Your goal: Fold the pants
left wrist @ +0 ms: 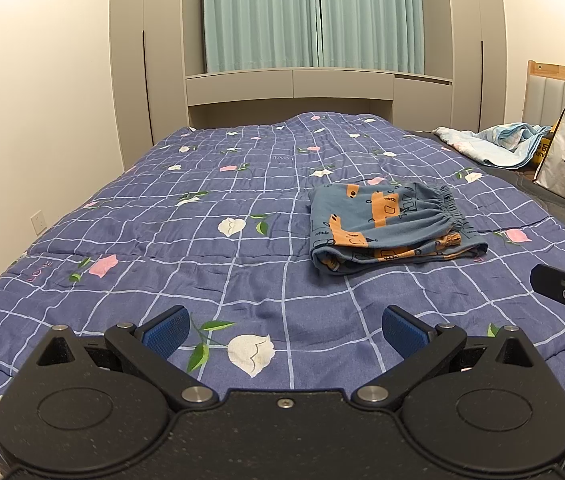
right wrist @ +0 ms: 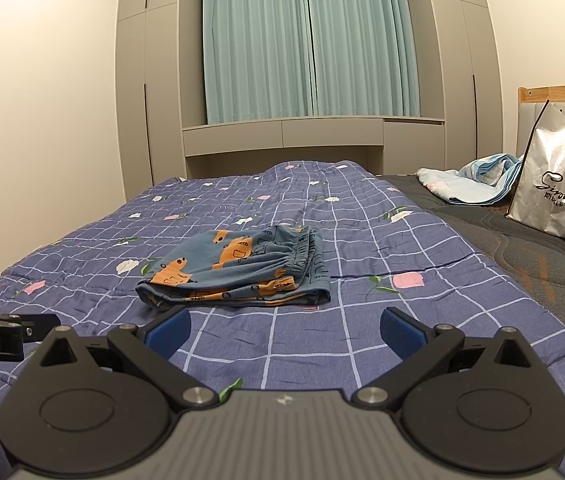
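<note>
Both the left gripper (left wrist: pixel 284 330) and right gripper (right wrist: pixel 284 330) hover released; the pants (right wrist: pixel 238 270), mid-frame, look folded, so nothing remains.

A white shopping bag (right wrist: pixel 558 188) stands beside crumpled pale bedding (right wrist: pixel 478 178).

The pants (left wrist: pixel 390 226) are grey-blue with orange shapes and thin dark line drawings. The quilt (left wrist: pixel 202 248) on the bed is purple-blue with a white grid and white and pink flowers on green leaves. The curtain (right wrist: pixel 310 44) is pale green. The bag (right wrist: pixel 558 188) is white with dark lettering. Each claw is black with blue pads (left wrist: pixel 166 330); the crumpled cloth (right wrist: pixel 478 178) seems light blue.
</note>
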The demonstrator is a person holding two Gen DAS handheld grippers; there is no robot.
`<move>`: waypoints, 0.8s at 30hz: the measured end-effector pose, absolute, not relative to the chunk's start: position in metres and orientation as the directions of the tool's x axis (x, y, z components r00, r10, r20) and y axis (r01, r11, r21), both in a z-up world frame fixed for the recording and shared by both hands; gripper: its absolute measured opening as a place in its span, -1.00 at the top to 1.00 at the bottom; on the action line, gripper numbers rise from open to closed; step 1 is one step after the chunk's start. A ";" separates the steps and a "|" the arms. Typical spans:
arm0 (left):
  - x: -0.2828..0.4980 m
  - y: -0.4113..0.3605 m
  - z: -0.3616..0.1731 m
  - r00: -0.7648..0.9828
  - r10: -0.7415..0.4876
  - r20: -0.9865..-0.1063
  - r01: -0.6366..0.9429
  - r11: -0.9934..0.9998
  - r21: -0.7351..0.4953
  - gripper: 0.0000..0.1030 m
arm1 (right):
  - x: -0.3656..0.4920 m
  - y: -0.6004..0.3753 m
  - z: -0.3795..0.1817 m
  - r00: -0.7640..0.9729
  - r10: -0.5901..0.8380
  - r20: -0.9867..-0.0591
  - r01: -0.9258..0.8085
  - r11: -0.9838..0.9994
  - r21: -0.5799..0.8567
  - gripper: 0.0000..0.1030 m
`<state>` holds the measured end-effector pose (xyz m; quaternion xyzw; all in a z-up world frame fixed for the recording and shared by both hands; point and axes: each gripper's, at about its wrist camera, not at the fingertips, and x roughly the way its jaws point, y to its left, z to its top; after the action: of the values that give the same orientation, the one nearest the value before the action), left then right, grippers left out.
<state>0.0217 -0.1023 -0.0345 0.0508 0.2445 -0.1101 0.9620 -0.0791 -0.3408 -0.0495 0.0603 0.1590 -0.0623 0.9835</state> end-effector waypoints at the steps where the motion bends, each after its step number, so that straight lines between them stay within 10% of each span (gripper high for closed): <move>1: 0.022 -0.102 -0.034 0.856 -0.187 -0.481 0.236 0.971 0.044 -0.99 | -0.079 -0.341 -0.050 0.942 -0.104 -0.321 0.142 0.985 0.098 -1.00; 24: 0.024 -0.100 -0.036 0.843 -0.164 -0.512 0.223 0.973 0.056 -0.99 | -0.078 -0.338 -0.053 0.940 -0.099 -0.326 0.136 0.986 0.093 -1.00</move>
<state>0.0237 -0.1000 -0.0364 0.0567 0.2610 -0.1008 0.9584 -0.0784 -0.3384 -0.0531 0.0573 0.1623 -0.0598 0.9833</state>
